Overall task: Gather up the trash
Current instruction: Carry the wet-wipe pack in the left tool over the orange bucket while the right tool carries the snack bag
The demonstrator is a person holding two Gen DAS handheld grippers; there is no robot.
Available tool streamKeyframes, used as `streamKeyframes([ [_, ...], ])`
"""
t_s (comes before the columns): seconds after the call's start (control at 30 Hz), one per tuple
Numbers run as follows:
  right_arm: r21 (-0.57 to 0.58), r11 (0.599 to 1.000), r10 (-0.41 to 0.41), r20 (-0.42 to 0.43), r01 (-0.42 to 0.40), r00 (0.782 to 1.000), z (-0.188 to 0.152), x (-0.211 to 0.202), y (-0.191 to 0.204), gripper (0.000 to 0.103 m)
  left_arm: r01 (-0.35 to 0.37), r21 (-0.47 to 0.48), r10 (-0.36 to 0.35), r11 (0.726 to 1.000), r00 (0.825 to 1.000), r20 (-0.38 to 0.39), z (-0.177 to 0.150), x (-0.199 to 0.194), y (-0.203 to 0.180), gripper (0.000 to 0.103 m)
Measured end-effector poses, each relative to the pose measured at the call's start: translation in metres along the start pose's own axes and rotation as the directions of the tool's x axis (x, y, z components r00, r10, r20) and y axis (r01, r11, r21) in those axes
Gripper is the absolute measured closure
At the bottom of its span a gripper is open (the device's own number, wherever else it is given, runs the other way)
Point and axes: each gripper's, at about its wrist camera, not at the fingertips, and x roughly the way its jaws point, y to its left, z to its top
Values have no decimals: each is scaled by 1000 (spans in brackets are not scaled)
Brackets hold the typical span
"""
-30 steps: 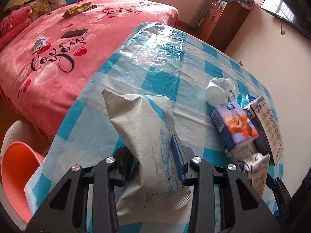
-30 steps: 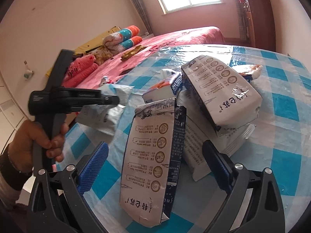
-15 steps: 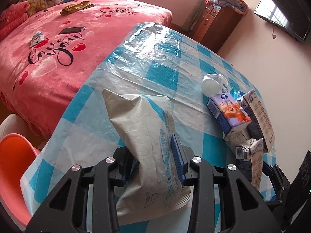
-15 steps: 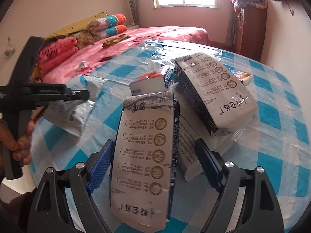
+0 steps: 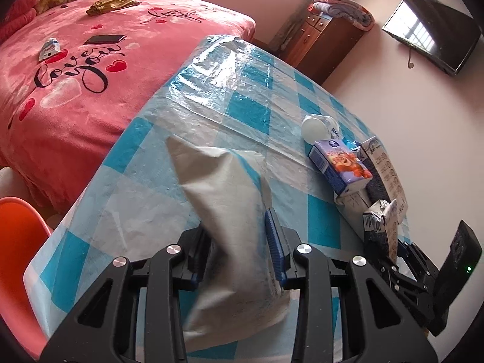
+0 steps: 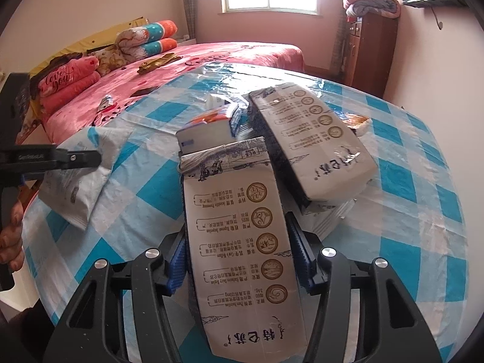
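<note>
My left gripper [image 5: 239, 254] is shut on a crumpled grey-white bag [image 5: 230, 211], held over the blue-checked table [image 5: 236, 90]. My right gripper [image 6: 239, 263] is shut on a white milk carton [image 6: 242, 236] with gold seals, at the near edge of a trash pile. The pile holds a second milk carton [image 6: 311, 139], a small purple juice box [image 5: 338, 163] and a white cup [image 5: 314, 127]. The left gripper and its bag [image 6: 75, 187] show at the left of the right wrist view.
A pink bed [image 5: 60, 69] lies beyond the table's left edge, with a phone [image 5: 104, 39] on it. An orange chair [image 5: 15, 242] stands at the near left. A wooden cabinet [image 5: 320, 45] and a wall TV [image 5: 432, 33] are at the back right.
My right gripper's jaws closed in onto the milk carton, which was loose between them before. My left gripper kept its hold on the bag and rose a little.
</note>
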Motion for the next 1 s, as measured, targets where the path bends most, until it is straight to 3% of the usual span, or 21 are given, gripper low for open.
streamKeyframes([
  [0.3, 140, 987, 77, -2, -76, 997, -4, -14, -20, 46, 75, -10, -75, 997, 997, -4, -8, -7, 12, 67],
  [0.57, 224, 957, 193, -11, -186, 981, 5, -24, -10, 46, 150, -13, -150, 989, 988, 30, -7, -26, 20, 67],
  [0.77, 279, 909, 326, -16, -309, 945, 22, -20, 13, 46, 159, -34, -156, 987, 985, 78, -4, -53, 41, 67],
  [1.0, 257, 865, 455, -46, -430, 889, 43, -12, 62, 46, 114, -88, -101, 990, 985, 141, -9, -93, 85, 67],
])
